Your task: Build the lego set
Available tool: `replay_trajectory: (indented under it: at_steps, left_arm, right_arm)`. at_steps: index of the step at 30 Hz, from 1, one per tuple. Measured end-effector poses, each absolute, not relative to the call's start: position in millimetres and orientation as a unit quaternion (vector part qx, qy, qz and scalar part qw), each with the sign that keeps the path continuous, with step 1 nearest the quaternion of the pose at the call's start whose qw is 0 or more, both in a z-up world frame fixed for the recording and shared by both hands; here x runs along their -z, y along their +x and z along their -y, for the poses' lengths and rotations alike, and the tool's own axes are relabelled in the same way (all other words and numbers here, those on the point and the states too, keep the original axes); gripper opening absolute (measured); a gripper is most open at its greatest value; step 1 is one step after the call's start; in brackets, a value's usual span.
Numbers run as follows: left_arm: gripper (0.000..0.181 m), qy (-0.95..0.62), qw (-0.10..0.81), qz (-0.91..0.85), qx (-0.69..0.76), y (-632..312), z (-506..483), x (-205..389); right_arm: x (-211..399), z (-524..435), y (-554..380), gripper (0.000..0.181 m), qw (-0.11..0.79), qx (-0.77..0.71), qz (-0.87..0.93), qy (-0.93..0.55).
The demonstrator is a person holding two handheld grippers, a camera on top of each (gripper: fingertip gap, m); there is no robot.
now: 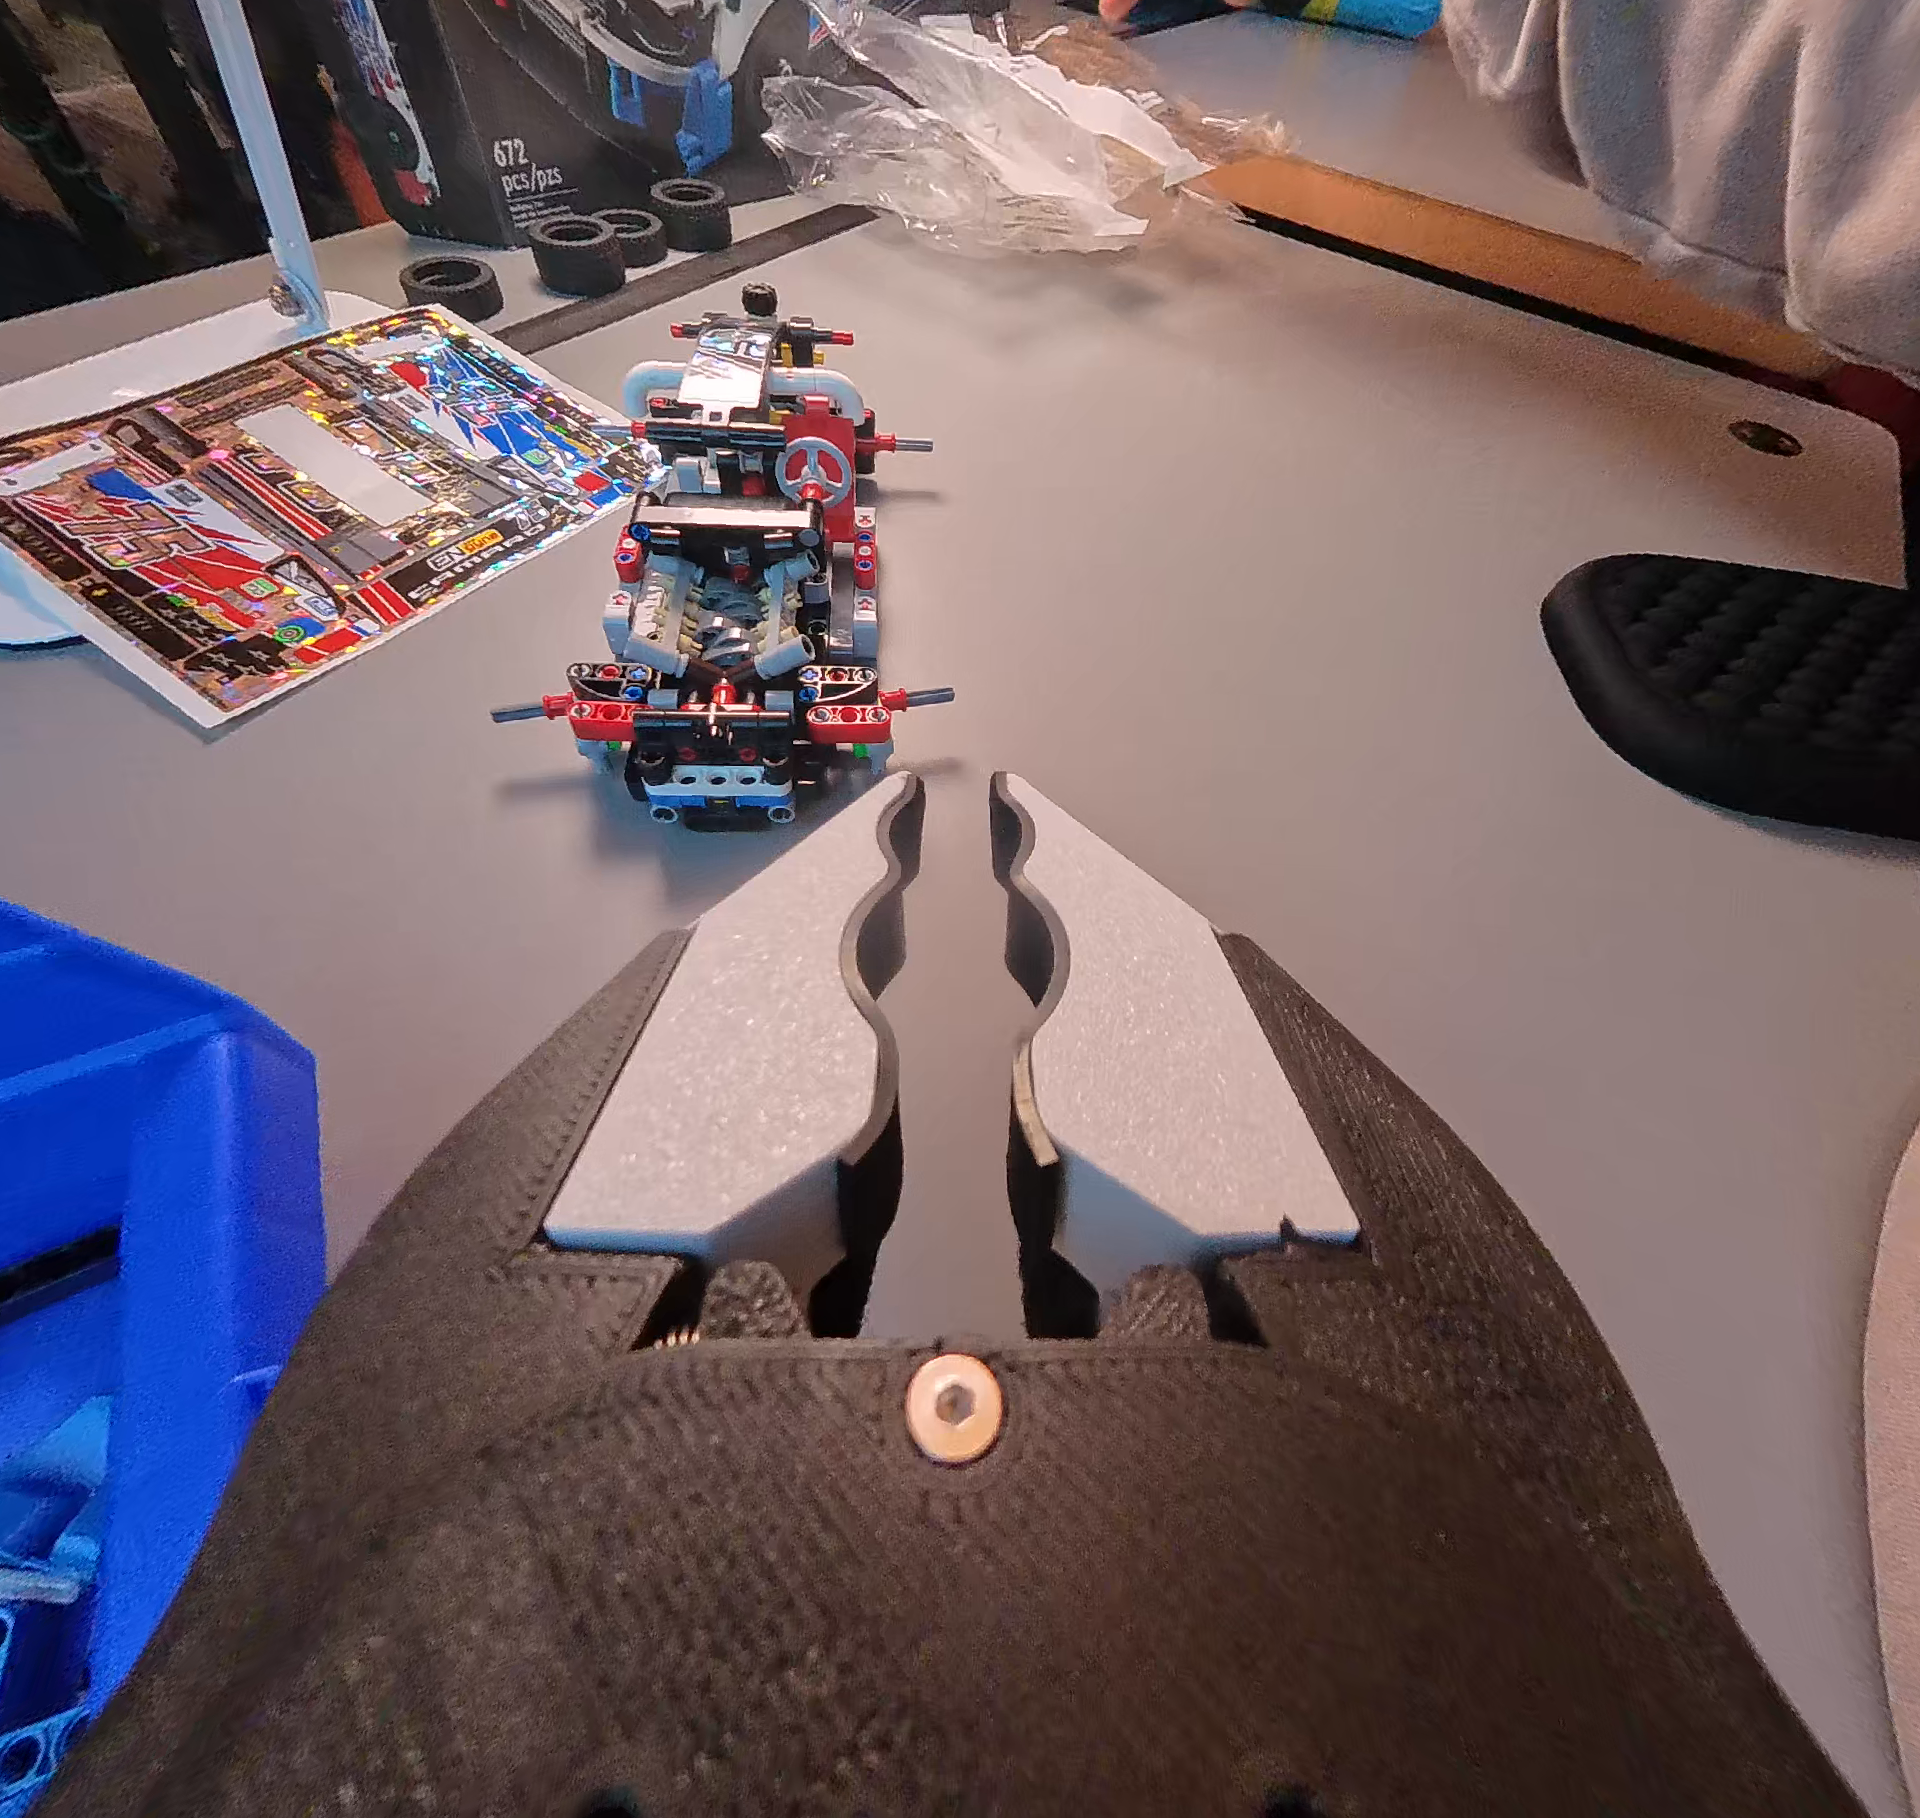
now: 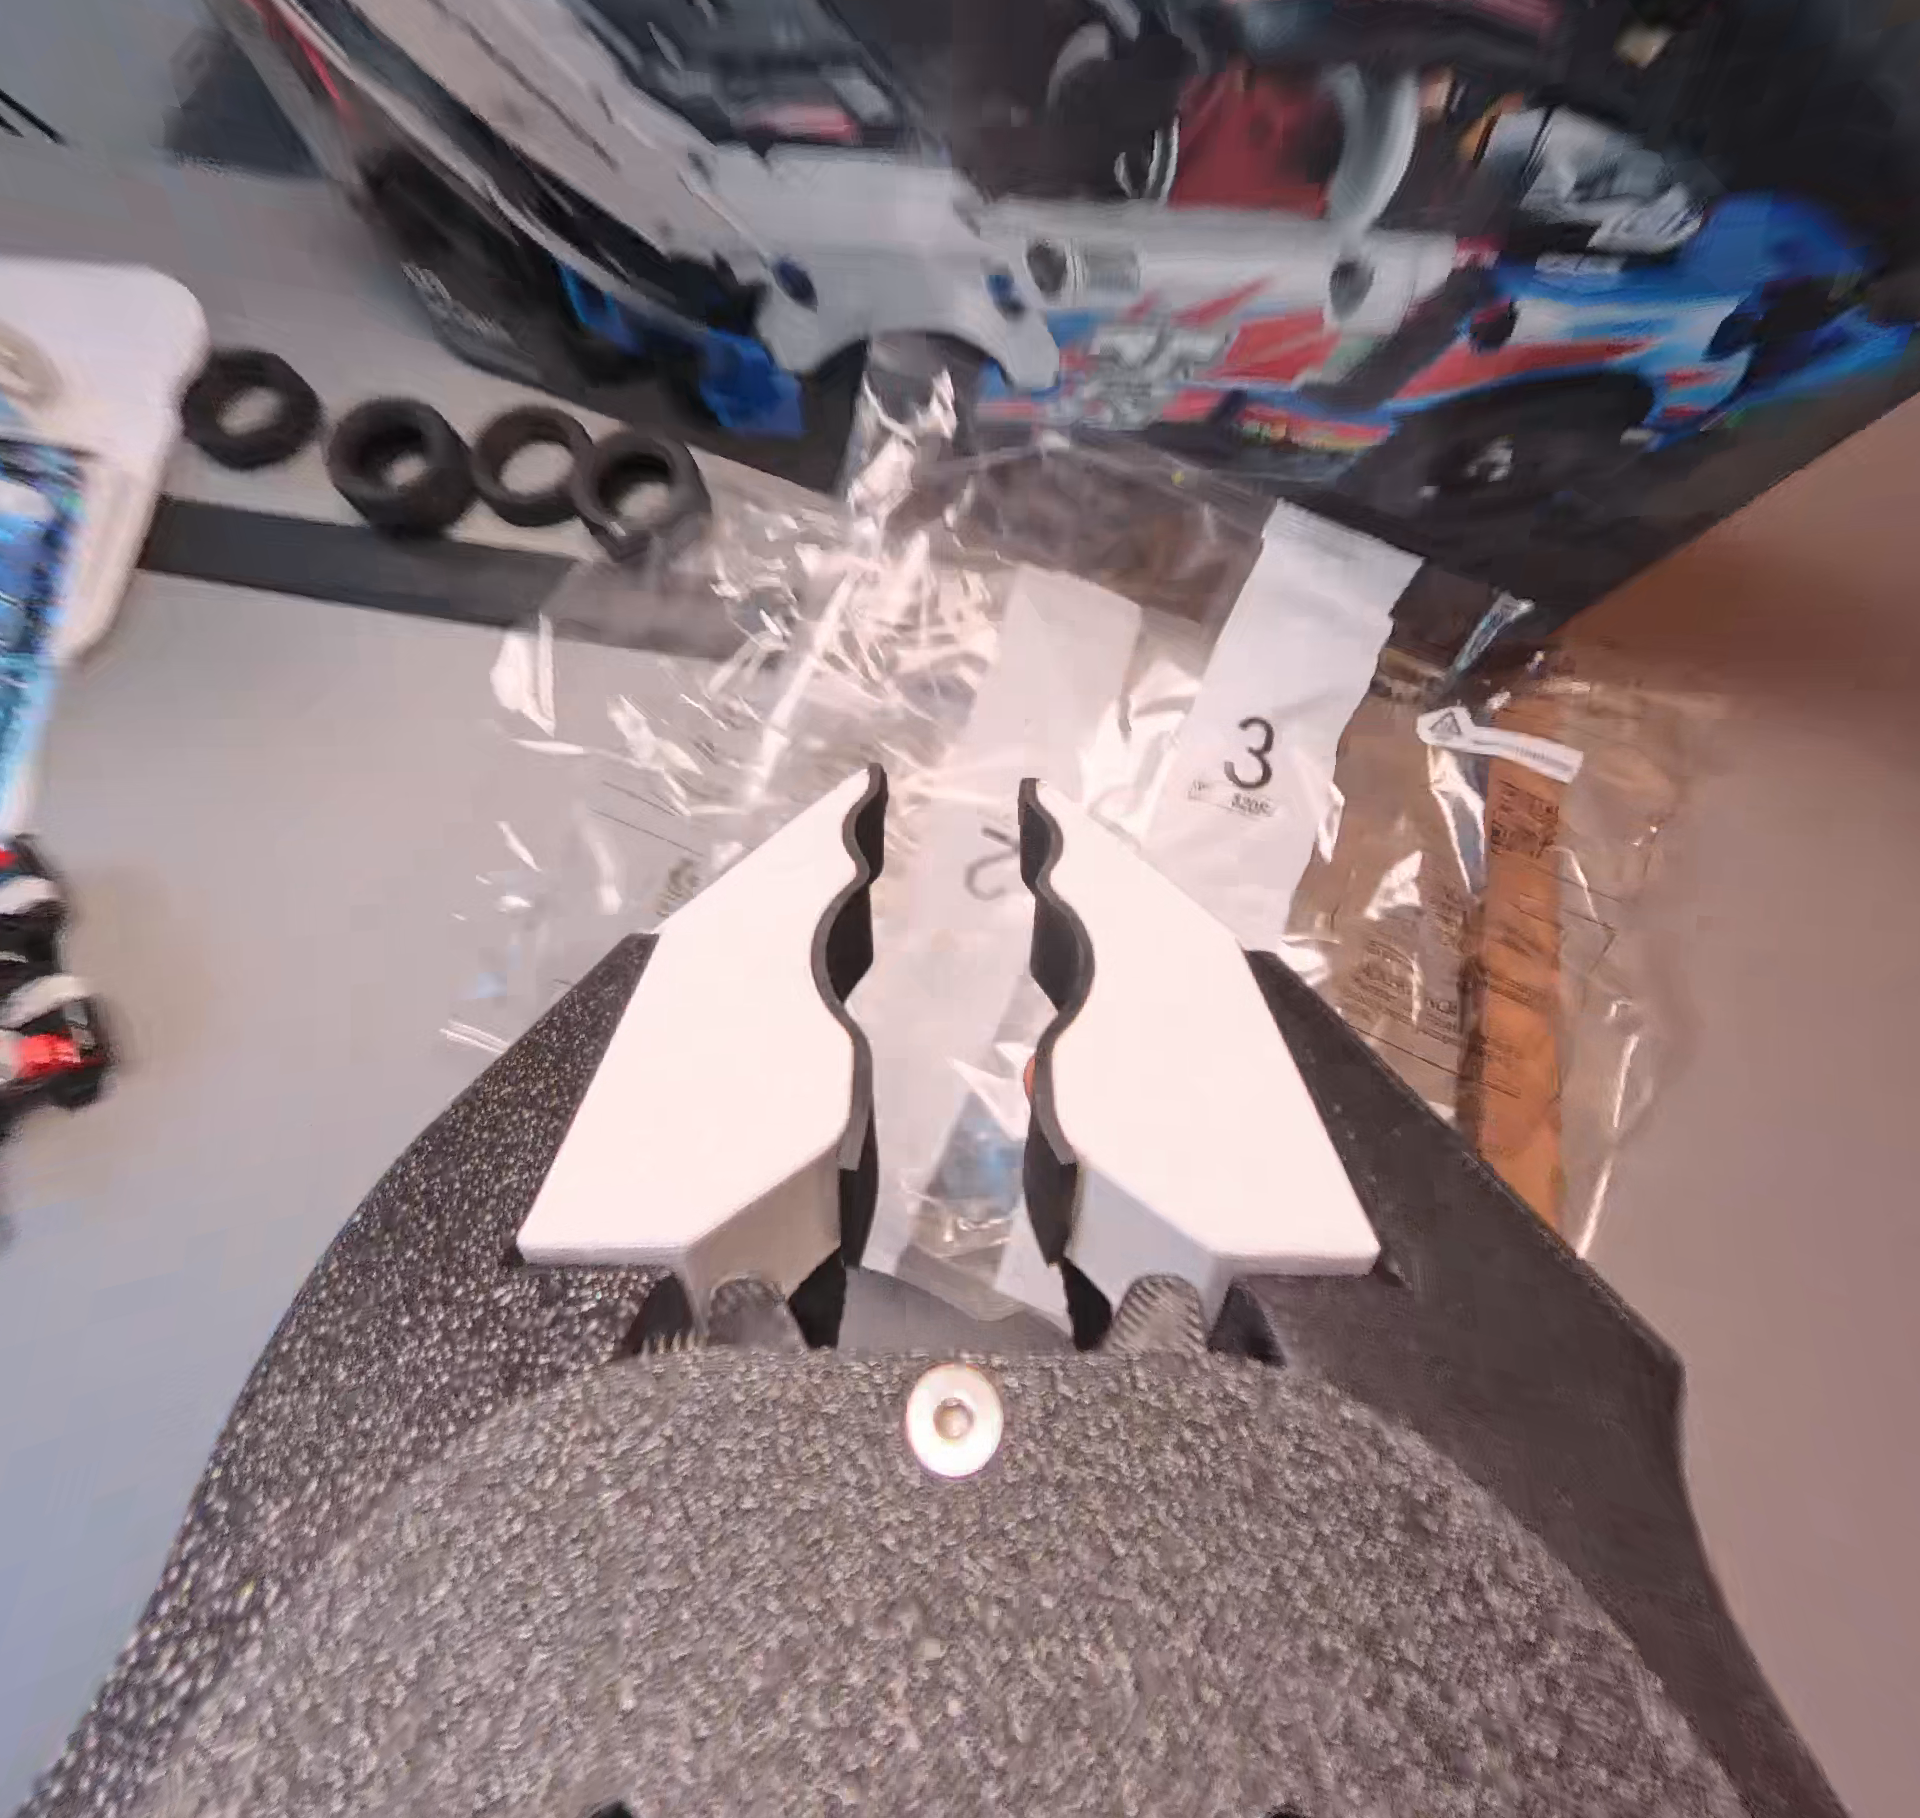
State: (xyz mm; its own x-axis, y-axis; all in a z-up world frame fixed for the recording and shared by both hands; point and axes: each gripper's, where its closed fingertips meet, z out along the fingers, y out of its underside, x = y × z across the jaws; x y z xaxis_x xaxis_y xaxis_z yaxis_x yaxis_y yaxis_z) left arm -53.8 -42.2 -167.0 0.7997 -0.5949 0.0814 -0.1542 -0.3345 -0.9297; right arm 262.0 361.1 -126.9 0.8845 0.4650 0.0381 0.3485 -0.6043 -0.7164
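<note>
A partly built lego car chassis (image 1: pixel 743 584), red, black and grey with a red steering wheel, stands on the grey table (image 1: pixel 1195 521) just beyond my left gripper (image 1: pixel 956 786). The left gripper is open by a narrow gap and empty, a little right of the chassis's near end. My right gripper (image 2: pixel 954 786) is open and hovers over crumpled clear plastic bags (image 2: pixel 831 625). A small bag with a blue piece (image 2: pixel 977 1160) shows between its fingers. I cannot tell whether they touch it. The chassis shows blurred at the left edge of the right wrist view (image 2: pixel 42 989).
Several black tyres (image 1: pixel 577 251) (image 2: pixel 400 464) lie before the lego box (image 1: pixel 582 54) (image 2: pixel 1143 210). A shiny sticker sheet (image 1: pixel 291 511) lies left of the chassis. A blue parts bin (image 1: pixel 125 1249) sits near left, a black textured pad (image 1: pixel 1745 688) right, and a person's grey sleeve (image 1: pixel 1714 106) far right. My hands' fingertips stand some 50 cm from each other.
</note>
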Motion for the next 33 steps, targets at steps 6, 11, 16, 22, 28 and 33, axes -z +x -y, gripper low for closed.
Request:
replay_trajectory:
  at_steps: [6,11,16,22,28,33]
  left_arm:
    - [0.011,-0.793,0.521,-0.240,0.208,-51,42,172]
    - [0.011,-0.799,0.512,-0.235,0.210,-50,40,178]
    - [0.011,-0.799,0.507,-0.242,0.212,-45,39,182]
    - [0.011,-0.796,0.511,-0.249,0.208,-43,41,180]
    - [0.011,-0.784,0.541,-0.235,0.192,-52,37,164]
    - [0.012,-0.763,0.585,-0.206,0.181,-66,36,139]
  right_arm:
    - [215,-367,269,0.034,0.301,0.059,0.338,-0.890]
    - [224,-381,270,0.040,0.288,0.076,0.380,-0.876]
    - [234,-388,272,0.046,0.277,0.032,0.381,-0.882]
    - [205,-393,272,0.059,0.320,-0.020,0.355,-0.878]
    - [80,-360,261,0.058,0.527,-0.087,0.298,-0.791]
    - [36,-243,217,0.060,0.598,-0.237,0.260,-0.720]
